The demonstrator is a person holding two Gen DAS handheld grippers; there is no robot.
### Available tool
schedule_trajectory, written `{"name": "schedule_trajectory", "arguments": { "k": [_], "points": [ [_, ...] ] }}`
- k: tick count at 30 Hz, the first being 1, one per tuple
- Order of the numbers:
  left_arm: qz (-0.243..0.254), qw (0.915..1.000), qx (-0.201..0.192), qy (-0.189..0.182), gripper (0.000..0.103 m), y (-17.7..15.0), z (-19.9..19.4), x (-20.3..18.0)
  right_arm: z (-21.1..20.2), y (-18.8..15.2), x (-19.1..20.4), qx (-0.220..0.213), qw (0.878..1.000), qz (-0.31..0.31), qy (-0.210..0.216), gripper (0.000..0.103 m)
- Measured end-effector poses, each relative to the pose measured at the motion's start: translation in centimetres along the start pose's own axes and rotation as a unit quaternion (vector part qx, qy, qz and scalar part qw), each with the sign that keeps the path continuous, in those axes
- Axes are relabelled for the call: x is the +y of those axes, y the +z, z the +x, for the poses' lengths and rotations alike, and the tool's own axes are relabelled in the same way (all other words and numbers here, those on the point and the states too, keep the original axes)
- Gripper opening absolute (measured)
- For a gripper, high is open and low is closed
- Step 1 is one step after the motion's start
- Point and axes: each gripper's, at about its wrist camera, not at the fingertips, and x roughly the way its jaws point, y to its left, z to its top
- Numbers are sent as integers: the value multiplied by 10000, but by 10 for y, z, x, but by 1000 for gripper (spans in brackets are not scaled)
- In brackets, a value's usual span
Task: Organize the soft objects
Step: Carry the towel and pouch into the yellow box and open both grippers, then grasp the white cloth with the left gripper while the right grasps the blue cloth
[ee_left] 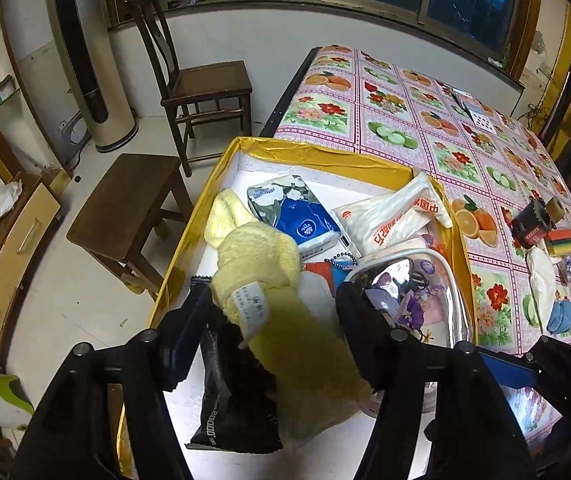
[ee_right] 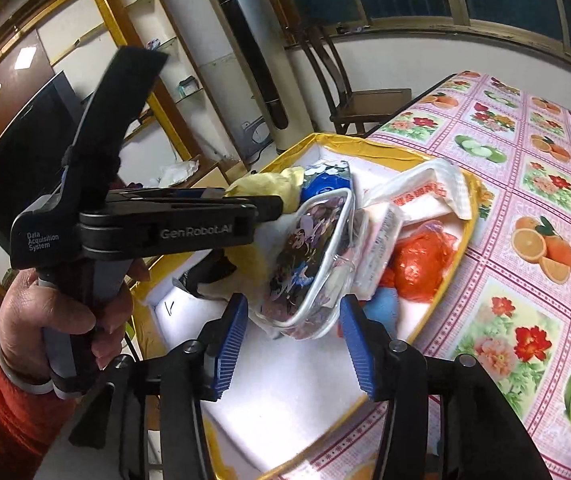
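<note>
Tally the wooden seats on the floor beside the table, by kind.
Chair: 1
Stool: 1
Total: 2

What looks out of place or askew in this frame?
The white bag with red lettering slumps over the gold box's rim instead of lying inside. A few soft items, including a blue cloth, sit outside on the tablecloth.
</note>
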Motion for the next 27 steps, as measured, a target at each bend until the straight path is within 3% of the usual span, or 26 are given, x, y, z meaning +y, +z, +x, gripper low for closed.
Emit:
{"name": "schedule_trajectory", "arguments": {
  "k": [4, 11, 14, 21, 27],
  "points": [
    [23, 9998, -173, 93, 71, -3, -9, -6, -16, -4, -7, -232, 9994, 33, -249, 55],
    [136, 9966, -644, 501, 76, -12, -29, -35, -35, -5, -19, -577, 9923, 31, -1091, 68],
    [232, 9944, -841, 589, 77, -14, -36, -52, -44, -5, -27, -675, 9903, 70, -1214, 73],
    [402, 9904, -1228, 486, 82, -19, -51, -98, -83, -18, -65, -937, 9829, 456, -1521, 76],
    [654, 9911, -1150, 157, 82, -19, -47, -143, -126, -42, -109, -1068, 9718, 808, -1939, 77]
  ]
}}
